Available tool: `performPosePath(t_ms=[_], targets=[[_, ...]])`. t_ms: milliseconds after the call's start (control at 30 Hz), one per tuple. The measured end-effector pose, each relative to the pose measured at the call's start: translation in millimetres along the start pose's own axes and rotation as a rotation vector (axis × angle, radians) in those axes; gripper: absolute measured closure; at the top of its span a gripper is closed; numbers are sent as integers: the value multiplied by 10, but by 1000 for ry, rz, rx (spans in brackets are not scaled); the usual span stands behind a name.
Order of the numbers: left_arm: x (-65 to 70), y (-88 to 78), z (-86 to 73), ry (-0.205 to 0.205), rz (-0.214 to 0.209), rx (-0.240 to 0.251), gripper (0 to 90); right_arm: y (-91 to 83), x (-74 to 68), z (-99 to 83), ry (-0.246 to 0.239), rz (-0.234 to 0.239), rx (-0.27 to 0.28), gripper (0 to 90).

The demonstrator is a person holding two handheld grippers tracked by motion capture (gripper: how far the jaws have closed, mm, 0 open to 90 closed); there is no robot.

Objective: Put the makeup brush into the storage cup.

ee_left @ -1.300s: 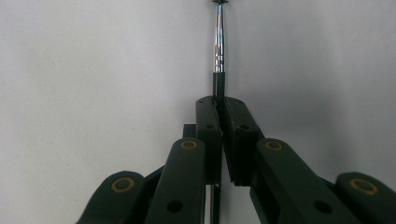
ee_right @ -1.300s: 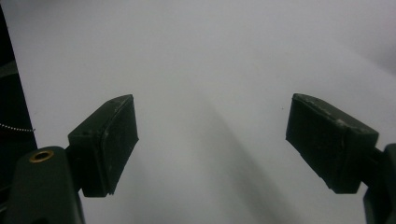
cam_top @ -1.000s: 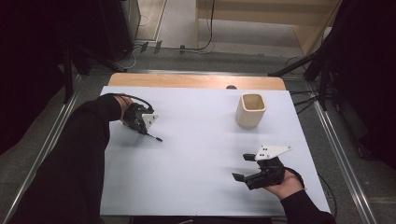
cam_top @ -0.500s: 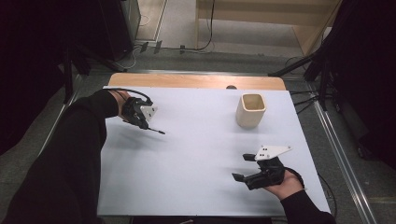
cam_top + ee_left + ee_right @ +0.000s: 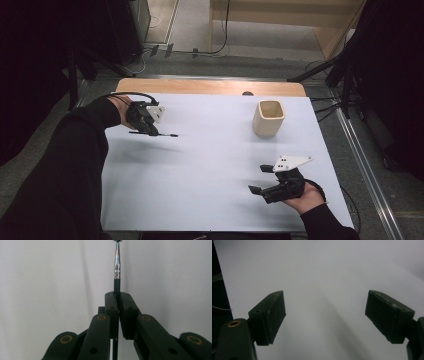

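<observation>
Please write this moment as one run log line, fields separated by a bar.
left hand-held gripper: shut on thin black and silver pen, above white table | right hand-held gripper: open, holds nothing | beige square cup: upright, untouched

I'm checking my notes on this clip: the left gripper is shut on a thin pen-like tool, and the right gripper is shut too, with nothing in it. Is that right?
Not quite. The right gripper stands open, not shut: the right gripper view shows its jaws wide apart with nothing between them. The rest holds: the left gripper is shut on the thin pen-like tool.
</observation>
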State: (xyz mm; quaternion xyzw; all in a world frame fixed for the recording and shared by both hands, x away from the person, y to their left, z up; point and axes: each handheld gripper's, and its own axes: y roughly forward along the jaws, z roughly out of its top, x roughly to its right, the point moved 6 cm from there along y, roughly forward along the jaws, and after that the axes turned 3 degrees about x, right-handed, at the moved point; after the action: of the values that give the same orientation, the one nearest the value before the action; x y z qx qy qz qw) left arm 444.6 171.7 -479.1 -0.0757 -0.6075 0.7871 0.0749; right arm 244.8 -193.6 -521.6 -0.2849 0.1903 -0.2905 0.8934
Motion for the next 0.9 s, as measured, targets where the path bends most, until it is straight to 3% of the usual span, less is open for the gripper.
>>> performPosePath(t_ms=[133, 200, 300, 333, 500, 700, 733, 767, 900], targets=[[1, -27, -18, -93, -2, -8, 858, 0, -2, 0, 0, 1, 0, 181], [8, -45, -18, -139, -4, 15, 858, 1, -1, 0, 1, 0, -1, 181], [50, -64, 2, -225, -42, 54, 858, 1, -1, 1, 1, -1, -1, 181], [50, -64, 2, -225, -42, 54, 858, 1, -1, 1, 1, -1, -1, 181], [73, -59, 6, -311, -57, 81, 859, 0, -2, 0, 1, -1, -2, 181], [50, -97, 49, -352, -29, 133, 858, 1, -2, 2, 13, 2, -2, 180], [39, -101, 61, -379, -34, 118, 858, 2, -2, 1, 18, 0, -3, 179], [39, -101, 61, -379, -34, 118, 858, 2, -1, 2, 18, 0, -3, 178], [-9, -125, 109, -457, -44, 176, 858, -1, -4, 3, 21, 1, -1, 179]])
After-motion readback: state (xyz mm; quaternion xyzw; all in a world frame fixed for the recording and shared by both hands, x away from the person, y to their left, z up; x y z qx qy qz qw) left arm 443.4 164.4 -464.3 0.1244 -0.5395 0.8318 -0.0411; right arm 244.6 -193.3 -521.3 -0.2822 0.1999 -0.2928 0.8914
